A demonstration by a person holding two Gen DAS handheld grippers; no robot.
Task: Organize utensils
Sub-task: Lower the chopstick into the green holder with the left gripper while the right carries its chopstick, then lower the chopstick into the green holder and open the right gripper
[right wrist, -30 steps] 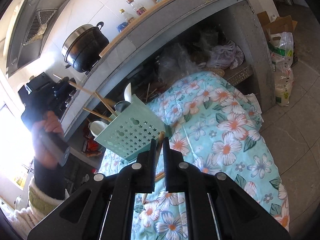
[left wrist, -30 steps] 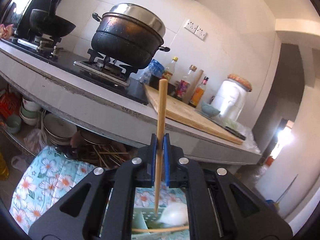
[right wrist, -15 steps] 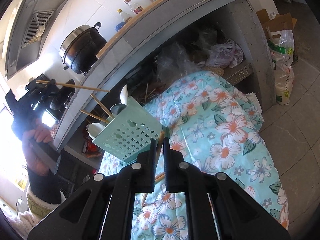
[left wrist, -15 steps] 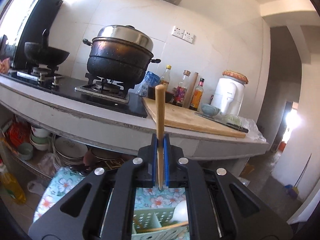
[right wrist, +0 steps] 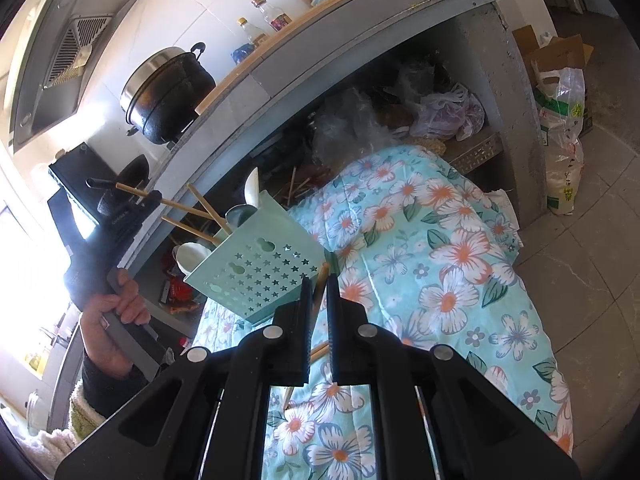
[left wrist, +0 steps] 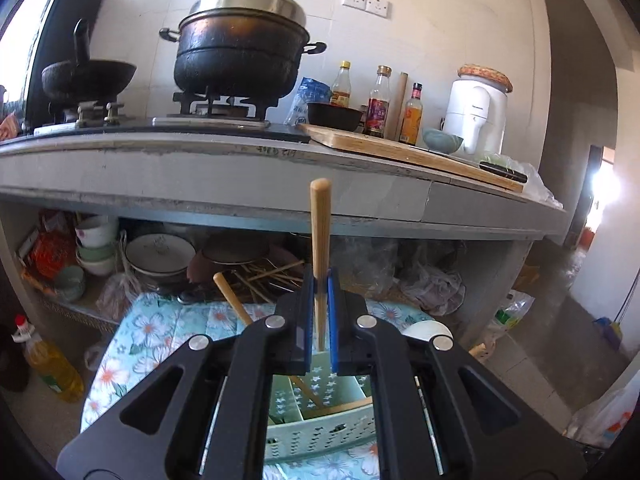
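Note:
My left gripper (left wrist: 320,288) is shut on a wooden chopstick (left wrist: 320,232) that stands upright between the blue pads, directly above the mint-green utensil holder (left wrist: 320,428). The holder (right wrist: 256,276) stands on a floral cloth (right wrist: 440,280) and holds chopsticks (right wrist: 204,212) and white spoons (right wrist: 252,192). From the right wrist view the left gripper (right wrist: 140,200) carries its chopstick (right wrist: 176,205) over the holder's top. My right gripper (right wrist: 318,292) is shut on another wooden chopstick (right wrist: 320,280) beside the holder's near corner.
A concrete counter (left wrist: 240,168) carries a black pot (left wrist: 240,52), a wok (left wrist: 88,76), bottles (left wrist: 380,100) and a cutting board (left wrist: 400,148). Bowls and plates (left wrist: 156,252) sit on the shelf under it. An oil bottle (left wrist: 52,364) stands on the floor at left.
My left gripper has tilted downward and lowered with its chopstick toward the holder's top. The right gripper has stayed nearly still beside the holder.

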